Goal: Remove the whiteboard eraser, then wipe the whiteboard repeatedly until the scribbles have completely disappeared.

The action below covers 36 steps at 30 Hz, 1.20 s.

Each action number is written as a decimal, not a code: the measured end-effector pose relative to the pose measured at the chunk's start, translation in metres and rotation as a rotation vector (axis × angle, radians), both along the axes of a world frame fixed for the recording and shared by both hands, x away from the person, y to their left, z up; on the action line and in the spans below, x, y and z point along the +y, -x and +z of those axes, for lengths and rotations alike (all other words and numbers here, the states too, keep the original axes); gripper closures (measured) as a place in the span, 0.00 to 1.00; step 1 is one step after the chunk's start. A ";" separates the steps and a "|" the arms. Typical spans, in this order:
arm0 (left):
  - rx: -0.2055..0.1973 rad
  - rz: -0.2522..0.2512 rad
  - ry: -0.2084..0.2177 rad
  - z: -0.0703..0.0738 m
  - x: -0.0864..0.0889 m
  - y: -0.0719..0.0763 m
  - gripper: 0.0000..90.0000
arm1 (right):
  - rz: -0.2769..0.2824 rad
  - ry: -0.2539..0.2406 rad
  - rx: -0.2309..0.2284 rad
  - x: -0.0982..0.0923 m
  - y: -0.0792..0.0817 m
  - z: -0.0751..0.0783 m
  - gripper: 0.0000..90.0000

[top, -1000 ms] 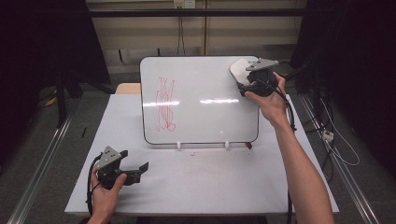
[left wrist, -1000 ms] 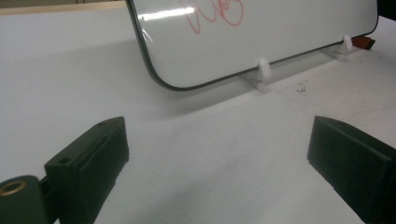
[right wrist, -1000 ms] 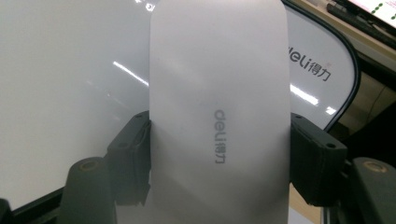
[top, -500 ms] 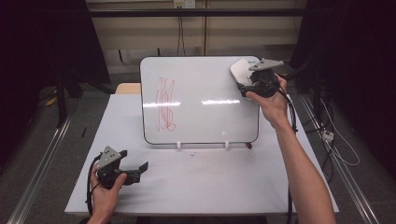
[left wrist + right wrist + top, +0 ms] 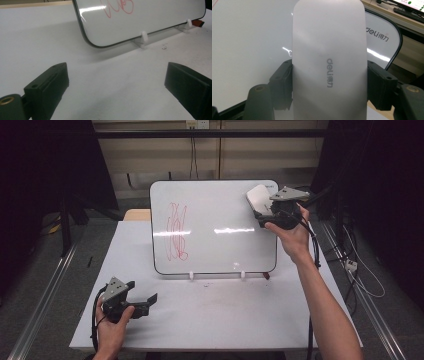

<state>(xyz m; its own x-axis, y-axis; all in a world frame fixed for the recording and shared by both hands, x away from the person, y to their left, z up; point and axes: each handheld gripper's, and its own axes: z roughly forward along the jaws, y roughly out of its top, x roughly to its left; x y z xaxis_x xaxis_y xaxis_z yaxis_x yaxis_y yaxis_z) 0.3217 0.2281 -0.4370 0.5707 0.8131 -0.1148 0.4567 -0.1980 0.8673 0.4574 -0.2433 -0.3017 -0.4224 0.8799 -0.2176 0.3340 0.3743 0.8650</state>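
A whiteboard (image 5: 215, 227) leans on small white feet on the table, with a red scribble (image 5: 176, 231) on its left half. My right gripper (image 5: 262, 210) is shut on a white eraser (image 5: 257, 197) at the board's upper right corner. In the right gripper view the eraser (image 5: 329, 62) sits between both jaws, over the whiteboard (image 5: 249, 45). My left gripper (image 5: 150, 302) rests open near the table's front left corner. Its view shows the wide gap in the left gripper (image 5: 116, 82) over bare table, with the whiteboard (image 5: 150, 20) and the red scribble (image 5: 117, 6) ahead.
The white table (image 5: 215, 315) has bare room in front of the board. A small red object (image 5: 265, 275) lies by the board's lower right foot. Cables trail off the right side, and dark curtains flank the table.
The right gripper with the eraser has shifted only slightly at the board's upper right corner. The left gripper has stayed put.
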 end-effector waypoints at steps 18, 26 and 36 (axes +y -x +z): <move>-0.009 -0.014 -0.006 0.002 -0.001 0.002 0.06 | 0.029 -0.051 -0.034 0.015 0.022 -0.010 0.35; -0.004 -0.019 -0.019 0.001 -0.002 0.001 0.06 | 0.052 -0.061 -0.032 0.022 0.032 -0.015 0.35; 0.006 -0.025 -0.009 -0.001 -0.002 0.000 0.06 | 0.092 -0.064 -0.045 0.040 0.036 -0.015 0.35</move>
<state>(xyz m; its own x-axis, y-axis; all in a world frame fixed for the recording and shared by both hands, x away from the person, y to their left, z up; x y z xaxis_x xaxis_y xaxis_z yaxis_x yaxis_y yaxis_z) 0.3221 0.2262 -0.4377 0.5898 0.7999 -0.1112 0.4566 -0.2167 0.8629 0.4216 -0.2036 -0.3166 -0.4934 0.8503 -0.1831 0.2610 0.3454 0.9014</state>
